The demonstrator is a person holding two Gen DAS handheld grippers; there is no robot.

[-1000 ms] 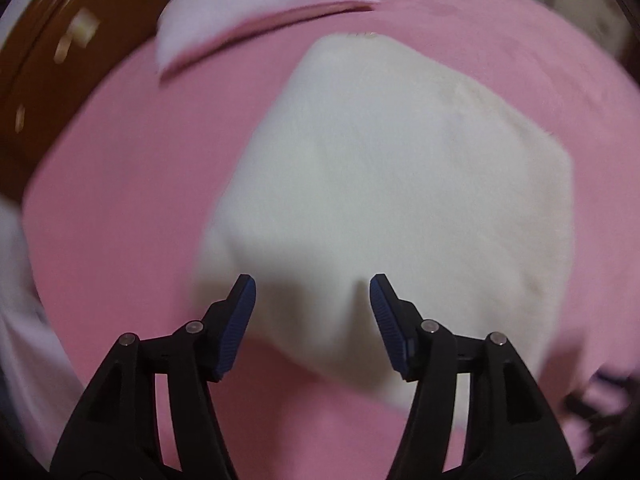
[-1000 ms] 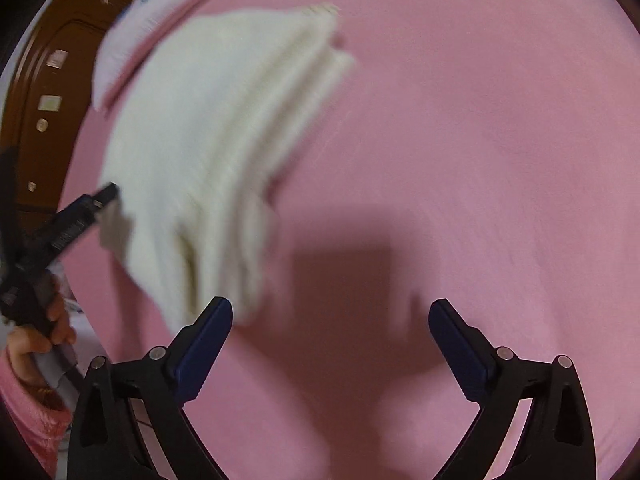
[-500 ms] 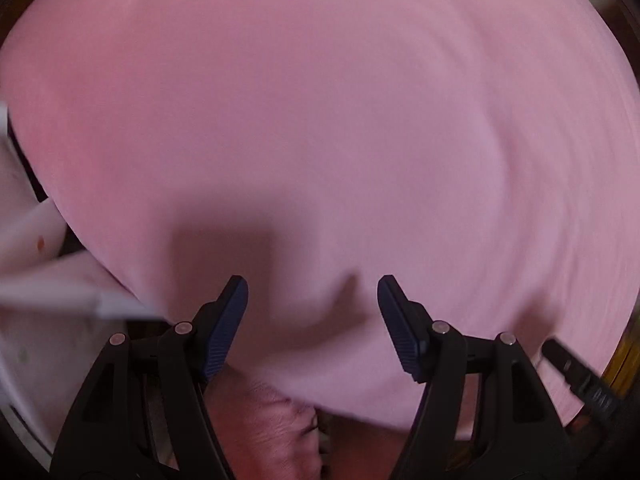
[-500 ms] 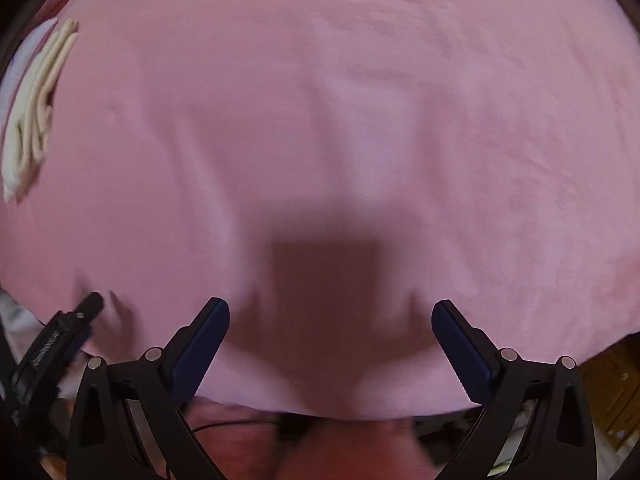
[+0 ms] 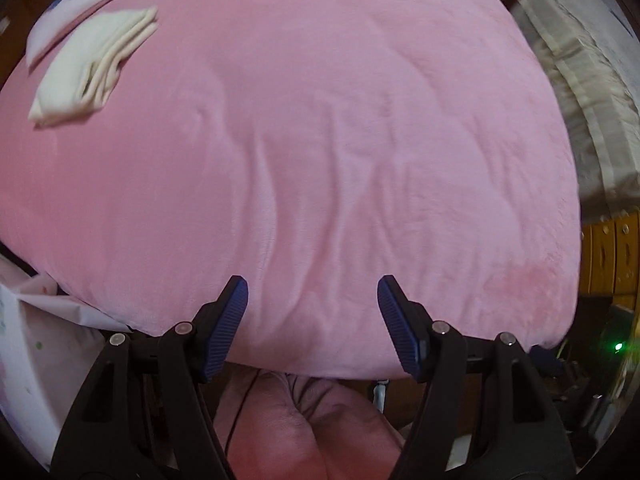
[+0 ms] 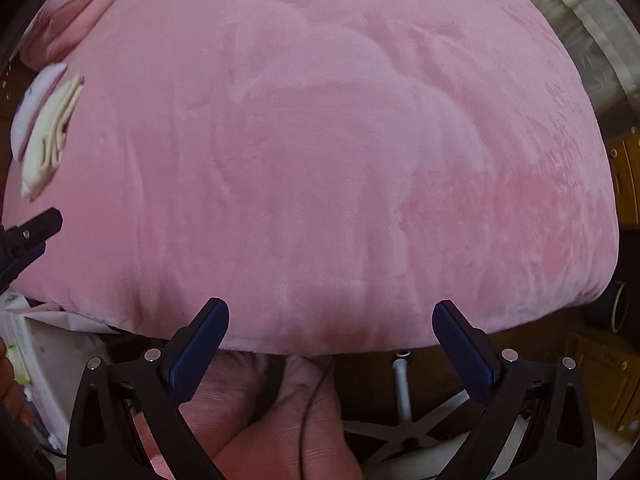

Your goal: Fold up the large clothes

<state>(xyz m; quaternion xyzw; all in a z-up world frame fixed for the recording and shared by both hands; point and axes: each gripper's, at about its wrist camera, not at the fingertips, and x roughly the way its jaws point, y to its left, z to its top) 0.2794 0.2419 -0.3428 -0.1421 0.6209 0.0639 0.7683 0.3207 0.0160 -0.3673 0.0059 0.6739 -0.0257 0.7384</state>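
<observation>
Both grippers hang over the near edge of a pink blanket (image 5: 320,152), and neither has anything between its fingers. On the left gripper (image 5: 313,322) the blue pads stand moderately apart over bare pink plush. On the right gripper (image 6: 331,346) the pads are spread wider, also over bare fabric.

One cream garment (image 5: 86,70) lies folded at the far left corner of the blanket, well away from both grippers. It is a compact bundle with several stacked layers showing along its right edge, slightly blurred in the left view. In the right view the same bundle (image 6: 50,132) appears narrow and edge-on. Just beyond it lies one pale pillow (image 5: 64,12) with small blue marks, partly tucked under the garment's far side.

One garment, one pale pillow and two grippers are in view; the tip of the left gripper (image 6: 30,236) also shows at the left border of the right view.

The blanket is wrinkled in shallow ridges across its middle and otherwise bare from the bundle to its right edge. Its near edge drops off just behind the pads, with pink-clothed knees (image 6: 272,412) and a chair base (image 6: 404,428) below.
</observation>
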